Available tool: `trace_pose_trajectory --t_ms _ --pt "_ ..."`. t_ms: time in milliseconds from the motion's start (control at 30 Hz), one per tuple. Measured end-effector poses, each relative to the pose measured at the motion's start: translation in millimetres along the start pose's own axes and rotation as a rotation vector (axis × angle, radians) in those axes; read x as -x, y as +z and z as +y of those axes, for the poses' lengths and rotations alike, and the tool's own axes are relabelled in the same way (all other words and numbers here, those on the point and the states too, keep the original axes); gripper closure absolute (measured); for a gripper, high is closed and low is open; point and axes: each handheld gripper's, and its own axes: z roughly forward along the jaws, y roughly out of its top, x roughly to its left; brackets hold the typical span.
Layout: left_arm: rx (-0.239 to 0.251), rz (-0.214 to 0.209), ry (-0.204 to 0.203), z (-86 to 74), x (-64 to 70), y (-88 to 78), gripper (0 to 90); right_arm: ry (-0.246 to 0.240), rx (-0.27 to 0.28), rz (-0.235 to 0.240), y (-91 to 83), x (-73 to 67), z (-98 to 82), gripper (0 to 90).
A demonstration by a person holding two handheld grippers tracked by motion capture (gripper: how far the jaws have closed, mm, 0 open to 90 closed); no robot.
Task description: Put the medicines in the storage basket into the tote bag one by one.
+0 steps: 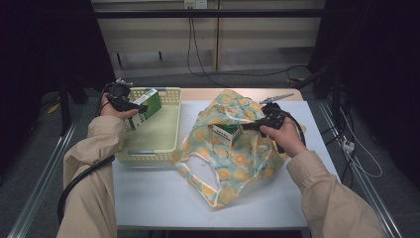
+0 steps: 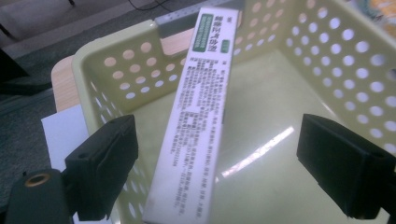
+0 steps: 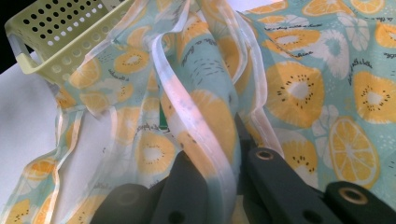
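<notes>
A green and white carton (image 1: pixel 148 108) (image 2: pixel 205 107) leans tilted in the pale yellow perforated basket (image 1: pixel 168 94) (image 2: pixel 116 42). My left gripper (image 1: pixel 140 106) (image 2: pixel 217 154) straddles the carton with its jaws wide, and a gap shows on each side between pad and carton. A fruit-print bag (image 1: pixel 237 163) (image 3: pixel 299 88) lies crumpled on the table to the right of the basket. My right gripper (image 1: pixel 250 126) (image 3: pixel 233 154) is shut on the bag's pale-edged rim and holds it up. A second green-topped carton (image 1: pixel 227 134) stands inside the bag's opening.
The white table (image 1: pixel 158 193) has bare surface in front of the bag and the basket. The basket's corner (image 3: pixel 51 28) sits close beside the bag. Dark floor with loose cables (image 1: pixel 346 144) lies beyond the table's right edge.
</notes>
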Motion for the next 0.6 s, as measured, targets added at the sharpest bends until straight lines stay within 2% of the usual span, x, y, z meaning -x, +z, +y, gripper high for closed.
trace_pose_trajectory --t_ms 67,133,167,200,233,267,300,500,600 --pt "-0.025 0.000 0.002 -3.0 -0.2 4.7 16.3 0.001 -0.002 -0.002 0.3 0.8 -0.2 88.6" --pt "-0.044 0.003 0.010 -5.6 1.6 7.9 27.5 0.001 0.000 -0.002 0.0 1.1 0.0 88.6" --pt "-0.071 0.018 0.009 -6.0 2.8 8.8 32.0 0.002 0.001 -0.003 -0.1 1.1 0.1 88.6" --pt "-0.074 0.024 0.013 -6.0 4.1 8.3 35.7 0.000 0.000 -0.004 -0.3 1.1 0.0 88.6" --pt "-0.070 0.013 0.014 -6.1 5.3 7.3 44.5 -0.001 0.000 -0.004 -0.5 1.0 -0.2 88.6" --pt "-0.073 -0.006 -0.002 -6.1 6.8 6.2 58.3 -0.002 -0.002 -0.008 -0.7 1.0 -0.4 88.6" --pt "-0.080 -0.007 -0.001 -5.8 8.4 5.4 61.6 -0.004 -0.004 -0.011 -0.7 0.8 -0.7 88.6" --pt "-0.092 -0.029 -0.007 -0.6 21.1 -6.4 62.9 -0.007 0.002 -0.012 -2.5 -2.5 -1.9 88.6" --pt "-0.084 -0.067 -0.035 3.1 27.1 -17.6 63.0 -0.012 0.002 -0.014 -3.4 -3.7 -3.0 88.6"
